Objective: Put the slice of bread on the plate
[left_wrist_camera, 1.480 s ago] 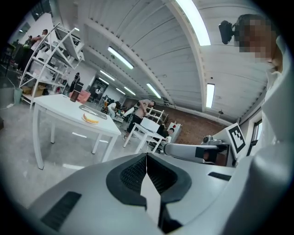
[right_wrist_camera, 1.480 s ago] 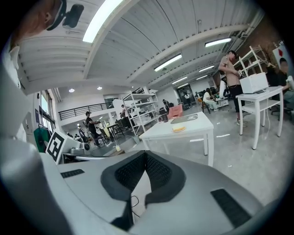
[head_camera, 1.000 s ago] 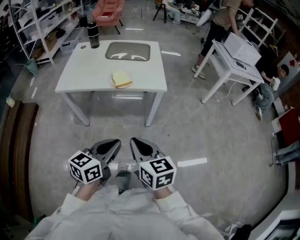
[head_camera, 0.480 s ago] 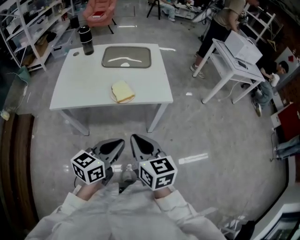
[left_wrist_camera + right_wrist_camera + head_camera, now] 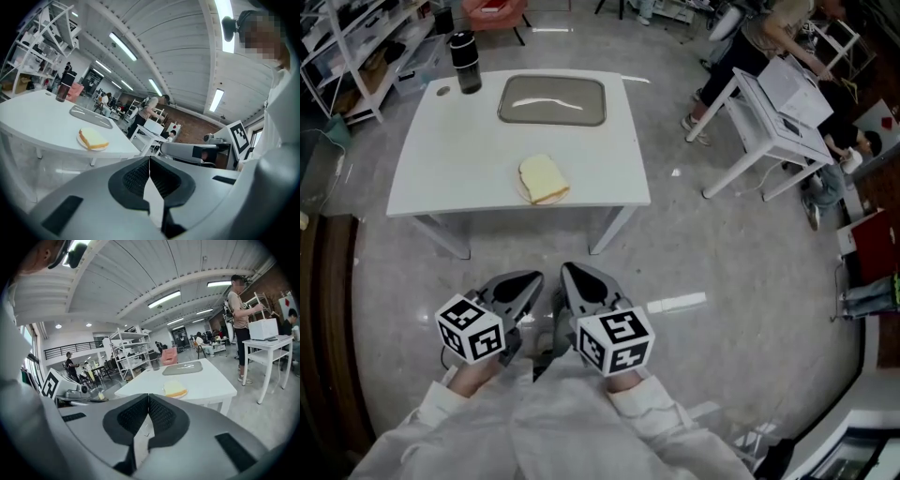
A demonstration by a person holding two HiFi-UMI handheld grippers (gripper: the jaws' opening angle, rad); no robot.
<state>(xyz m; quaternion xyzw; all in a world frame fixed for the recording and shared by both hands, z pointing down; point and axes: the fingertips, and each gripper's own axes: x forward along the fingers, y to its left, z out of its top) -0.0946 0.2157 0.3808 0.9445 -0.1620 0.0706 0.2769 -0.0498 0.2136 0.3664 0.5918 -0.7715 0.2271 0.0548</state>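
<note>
Bread slice lies flat on what looks like a small pale plate, though from your head only a thin rim of it shows under the bread. Both sit near the front edge of the white table, well apart from you across the grey floor. Farther back on the same table you have a grey tray, and at the far left corner a dark bottle stands upright. Your left gripper and right gripper are held low, close to your body and just beside each other, both pointing toward the table. On the left gripper the jaws are pressed together with nothing between them. On the right gripper the jaws are likewise closed tip to tip and carry nothing. Neither gripper is near the bread or the plate. Off to your right stands a second white table, with a person bending beside it.
</note>
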